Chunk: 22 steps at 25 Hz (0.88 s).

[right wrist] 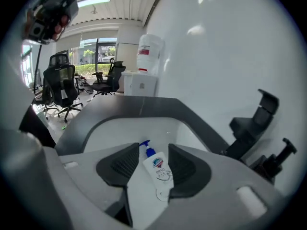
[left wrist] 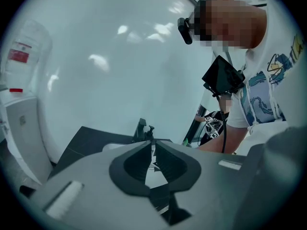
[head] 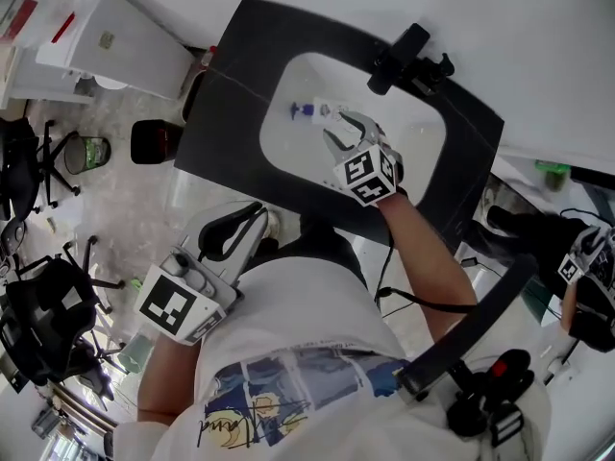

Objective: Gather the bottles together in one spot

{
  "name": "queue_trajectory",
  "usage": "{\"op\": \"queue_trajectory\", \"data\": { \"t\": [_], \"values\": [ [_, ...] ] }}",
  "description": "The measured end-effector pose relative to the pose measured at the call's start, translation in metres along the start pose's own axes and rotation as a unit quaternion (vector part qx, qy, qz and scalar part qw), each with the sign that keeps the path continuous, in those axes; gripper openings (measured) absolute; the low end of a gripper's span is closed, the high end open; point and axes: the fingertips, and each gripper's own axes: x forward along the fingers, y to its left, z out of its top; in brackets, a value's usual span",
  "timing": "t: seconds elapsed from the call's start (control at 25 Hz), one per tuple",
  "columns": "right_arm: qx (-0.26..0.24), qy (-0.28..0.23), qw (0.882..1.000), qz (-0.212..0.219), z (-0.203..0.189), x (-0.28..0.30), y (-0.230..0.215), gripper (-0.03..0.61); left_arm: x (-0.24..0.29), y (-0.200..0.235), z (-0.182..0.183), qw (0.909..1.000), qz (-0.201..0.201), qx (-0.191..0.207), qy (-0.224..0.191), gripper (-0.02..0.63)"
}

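Note:
A white pump bottle with a blue pump head lies on its side on the white inset of the black table. My right gripper reaches over it, one jaw on each side of the bottle. In the right gripper view the bottle lies between the jaws of that gripper; a thin gap shows at the left pad, while the right pad is close against the bottle's base. My left gripper hangs shut near my waist, off the table, with nothing in it.
A black clamp mount stands at the table's far edge, right of the bottle. Office chairs and a white water dispenser stand on the floor to the left. Another marker-cube gripper shows at the far right.

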Motion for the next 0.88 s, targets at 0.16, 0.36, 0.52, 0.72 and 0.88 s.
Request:
{"op": "queue_trajectory", "data": {
  "t": [0.16,0.36,0.52,0.72,0.88],
  "values": [
    [-0.031,0.020,0.999,0.036,-0.003,0.031,0.018,0.192,-0.009,0.009,-0.003,0.9994,0.031,-0.014,-0.006,0.031],
    [-0.097,0.051,0.992,0.064,-0.013,0.069,0.028,0.192,-0.011,0.015,-0.009,0.9975,0.063,-0.031,-0.011,0.031],
    [-0.152,0.076,0.982,0.080,-0.027,0.094,0.035,0.192,-0.013,0.019,-0.012,0.9953,0.087,-0.041,-0.012,0.029],
    [-0.179,0.105,0.974,0.089,-0.040,0.122,0.032,0.192,-0.018,0.027,-0.017,0.9914,0.118,-0.055,-0.014,0.031],
    [-0.197,0.119,0.968,0.097,-0.047,0.140,0.032,0.192,-0.020,0.031,-0.021,0.9886,0.136,-0.064,-0.014,0.029]
  ]
}}
